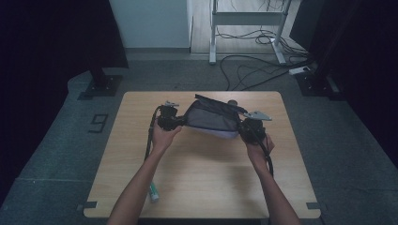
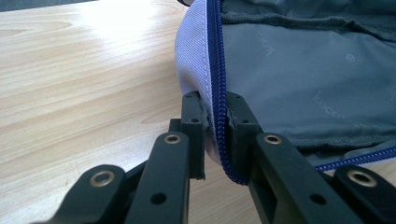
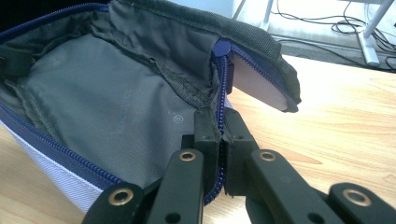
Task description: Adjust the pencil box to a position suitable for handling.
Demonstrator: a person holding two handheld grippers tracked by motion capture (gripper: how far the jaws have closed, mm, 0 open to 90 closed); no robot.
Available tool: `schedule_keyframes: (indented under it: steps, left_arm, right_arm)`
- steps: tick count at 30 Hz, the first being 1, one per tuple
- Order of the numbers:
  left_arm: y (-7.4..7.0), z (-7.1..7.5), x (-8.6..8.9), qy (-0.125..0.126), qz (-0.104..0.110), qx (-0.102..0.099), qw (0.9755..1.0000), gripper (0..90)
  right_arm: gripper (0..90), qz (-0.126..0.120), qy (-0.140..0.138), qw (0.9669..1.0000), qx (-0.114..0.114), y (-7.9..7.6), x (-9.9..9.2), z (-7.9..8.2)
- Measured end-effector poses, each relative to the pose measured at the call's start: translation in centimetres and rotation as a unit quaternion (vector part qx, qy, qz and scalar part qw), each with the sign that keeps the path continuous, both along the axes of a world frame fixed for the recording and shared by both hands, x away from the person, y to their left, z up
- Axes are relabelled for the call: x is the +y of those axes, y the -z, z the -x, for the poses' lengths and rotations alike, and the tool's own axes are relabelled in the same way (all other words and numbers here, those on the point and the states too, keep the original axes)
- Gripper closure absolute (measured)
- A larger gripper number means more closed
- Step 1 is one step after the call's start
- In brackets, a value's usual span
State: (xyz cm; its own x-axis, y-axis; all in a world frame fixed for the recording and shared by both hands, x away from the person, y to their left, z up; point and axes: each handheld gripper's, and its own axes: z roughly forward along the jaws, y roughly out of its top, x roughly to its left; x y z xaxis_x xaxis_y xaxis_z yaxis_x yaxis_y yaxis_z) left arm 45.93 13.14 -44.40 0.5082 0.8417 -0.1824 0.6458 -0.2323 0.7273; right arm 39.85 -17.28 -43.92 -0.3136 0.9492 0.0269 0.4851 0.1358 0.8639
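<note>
Pouch: a grey fabric pouch (image 1: 212, 119) with a blue zipper and a pale lilac outer side is held between the two grippers, over the far half of the wooden table (image 1: 202, 187); its zipper is undone and the grey lining shows.
Left gripper: the left gripper (image 1: 180, 123) grips the pouch's left end; in the left gripper view its jaws are pressed together on the zipper edge (image 2: 217, 93), blue teeth running between the pads.
Right gripper: the right gripper (image 1: 240, 127) has the pouch's right end; in the right gripper view its jaws pinch the zipper seam (image 3: 222, 116) just below the blue slider.
Flap: a dark top flap (image 3: 261, 56) stands up above the opening, tilted toward the far side.
Hands: the left hand (image 1: 164, 136) and right hand (image 1: 258, 147) each hold a gripper from the near side, forearms coming in from the near edge.
Elsewhere on the table: a small white and green tube (image 1: 154, 192) lies near the front edge, beside the left forearm, well apart from the pouch.
</note>
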Motion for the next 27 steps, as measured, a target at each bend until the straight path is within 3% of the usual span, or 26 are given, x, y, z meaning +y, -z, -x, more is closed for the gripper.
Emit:
schedule_keyframes:
  steps: [19,27]
  left_arm:
    - [-0.1,1.5,1.8,0.006,0.003,0.003,1.0000,80.3]
    - [-0.9,2.7,2.8,0.011,0.006,-0.005,0.9999,80.4]
  right_arm:
    - [85.5,-0.002,-0.018,0.9998,-0.007,-0.1,1.4,1.5]
    - [85.6,-0.002,-0.033,0.9993,-0.021,-0.7,2.0,2.8]
